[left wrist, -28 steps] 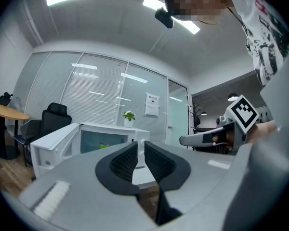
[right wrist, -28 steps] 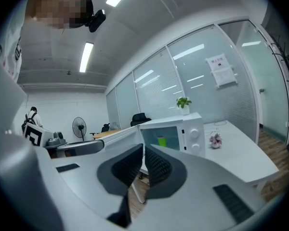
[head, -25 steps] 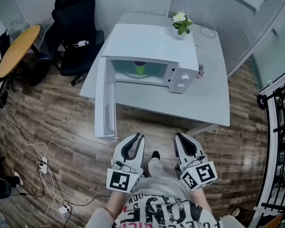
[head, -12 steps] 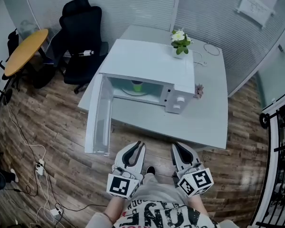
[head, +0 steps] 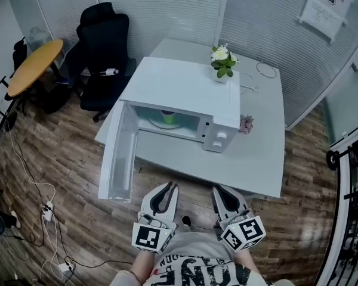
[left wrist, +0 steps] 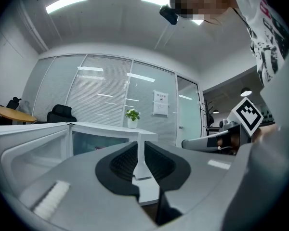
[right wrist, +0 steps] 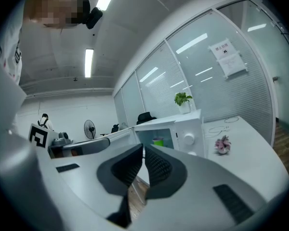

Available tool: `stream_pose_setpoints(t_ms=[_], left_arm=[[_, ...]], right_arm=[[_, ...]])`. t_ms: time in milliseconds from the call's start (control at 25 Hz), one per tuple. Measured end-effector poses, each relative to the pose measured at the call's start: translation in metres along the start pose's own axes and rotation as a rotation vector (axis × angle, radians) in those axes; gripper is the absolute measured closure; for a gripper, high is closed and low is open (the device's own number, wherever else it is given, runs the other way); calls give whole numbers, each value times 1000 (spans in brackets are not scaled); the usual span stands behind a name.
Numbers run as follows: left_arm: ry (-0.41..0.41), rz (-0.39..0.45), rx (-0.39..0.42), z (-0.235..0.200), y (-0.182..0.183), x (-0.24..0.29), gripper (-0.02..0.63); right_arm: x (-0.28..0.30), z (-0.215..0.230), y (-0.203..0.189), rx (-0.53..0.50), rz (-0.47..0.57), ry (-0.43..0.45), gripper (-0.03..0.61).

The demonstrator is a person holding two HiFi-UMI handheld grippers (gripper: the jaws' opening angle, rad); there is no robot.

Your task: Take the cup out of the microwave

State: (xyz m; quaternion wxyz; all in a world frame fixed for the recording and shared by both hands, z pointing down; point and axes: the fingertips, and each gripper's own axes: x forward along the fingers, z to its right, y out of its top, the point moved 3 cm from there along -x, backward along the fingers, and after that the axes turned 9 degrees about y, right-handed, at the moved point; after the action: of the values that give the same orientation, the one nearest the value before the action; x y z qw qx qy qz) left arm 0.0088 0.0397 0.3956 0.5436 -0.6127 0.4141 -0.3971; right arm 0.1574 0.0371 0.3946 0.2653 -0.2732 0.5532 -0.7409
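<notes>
**A:** Where is the cup [head: 167, 117] from here?

**B:** It's inside the microwave [head: 185, 88], standing upright in the left part of the cavity. The door [head: 116, 159] is swung wide open to the left. The microwave sits on the pale surface [head: 256, 159], and the cup is well apart from both tools.

**A:** Which one is nearer to it?

**B:** From the head view I'd judge the left gripper [head: 169, 186]. The cup lies almost straight ahead of its tips, with the open door off to its left. The right gripper [head: 218, 190] lines up more with the knobs [head: 221, 137], so from there the cup is ahead and to the left.

**A:** Does the right gripper view agree?

**B:** It shows the green cup in the cavity, just above its jaws and a little to the right of the gap between them. In the left gripper view the opening shows, but I can't make out the cup.

**A:** And the jaws?

**B:** Both pairs are drawn together, with a thin slit between the pads at most. Nothing is in either.

**A:** So what does the reach call for?

**B:** I'd say going straight in past the door edge, with the jaws spread first. The cup's long axis is vertical and both tools point about level. The pads could then close on its sides without any roll.
</notes>
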Motion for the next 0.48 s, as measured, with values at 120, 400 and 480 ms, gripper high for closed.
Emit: stream_pose_setpoints(t_ms=[120,400,480], left_arm=[[7,-1,2,-1,1,7,578],[12,29,19,-4,6,25,578],[17,26,18,-8,6,29,578]], right_arm=[[-3,4,-1,8,-4,-2,555],[-2,18,2,9,-8,-18,554],[1,21,2,12,-11,-19,555]])
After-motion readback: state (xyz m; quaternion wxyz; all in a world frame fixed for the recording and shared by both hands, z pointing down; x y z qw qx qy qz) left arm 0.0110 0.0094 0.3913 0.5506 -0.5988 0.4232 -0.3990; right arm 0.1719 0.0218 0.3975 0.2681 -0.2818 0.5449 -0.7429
